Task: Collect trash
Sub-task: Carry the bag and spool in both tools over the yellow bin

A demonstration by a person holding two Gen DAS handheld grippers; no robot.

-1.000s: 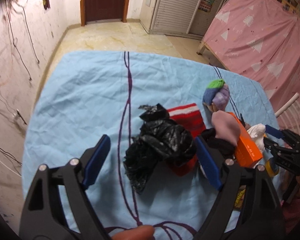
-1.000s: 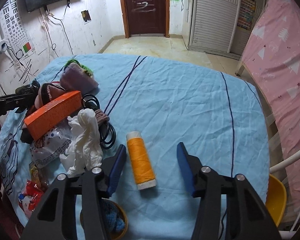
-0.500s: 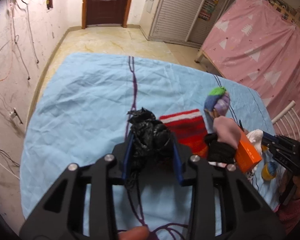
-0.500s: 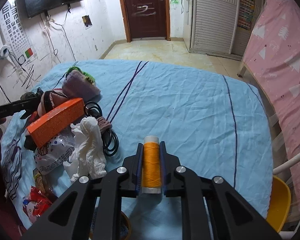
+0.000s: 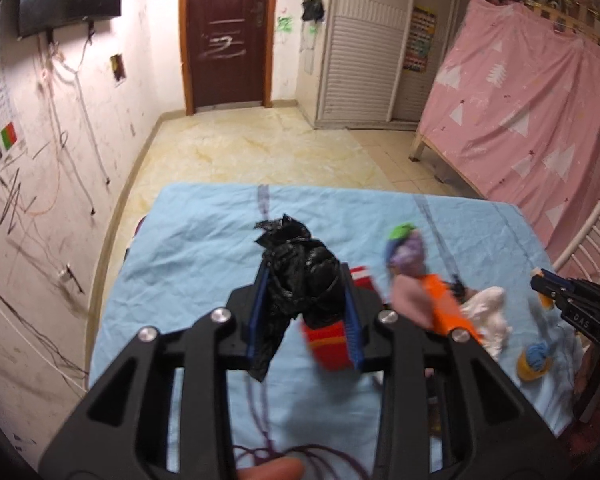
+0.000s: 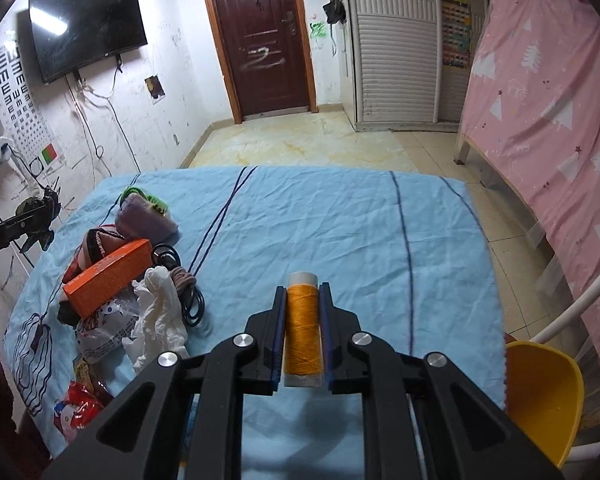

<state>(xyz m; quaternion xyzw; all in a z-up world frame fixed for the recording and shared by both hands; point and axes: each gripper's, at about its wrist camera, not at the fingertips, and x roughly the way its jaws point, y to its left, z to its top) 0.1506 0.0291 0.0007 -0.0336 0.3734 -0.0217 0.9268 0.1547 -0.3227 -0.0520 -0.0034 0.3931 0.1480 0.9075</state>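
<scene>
Lifting phase: left gripper (image 5: 306, 312) is clamping the black bag (image 5: 300, 280) clear of the blue sheet (image 5: 188, 248); right gripper (image 6: 301, 332) is pinching the orange spool (image 6: 301, 328). Next, likely carrying both to a bin, none clearly in view.

Scuffed white walls w/ TV (image 6: 87, 30), brown door (image 6: 262, 36), tiled floor (image 6: 300, 144), pink-draped bed (image 6: 548, 120) at right.
</scene>
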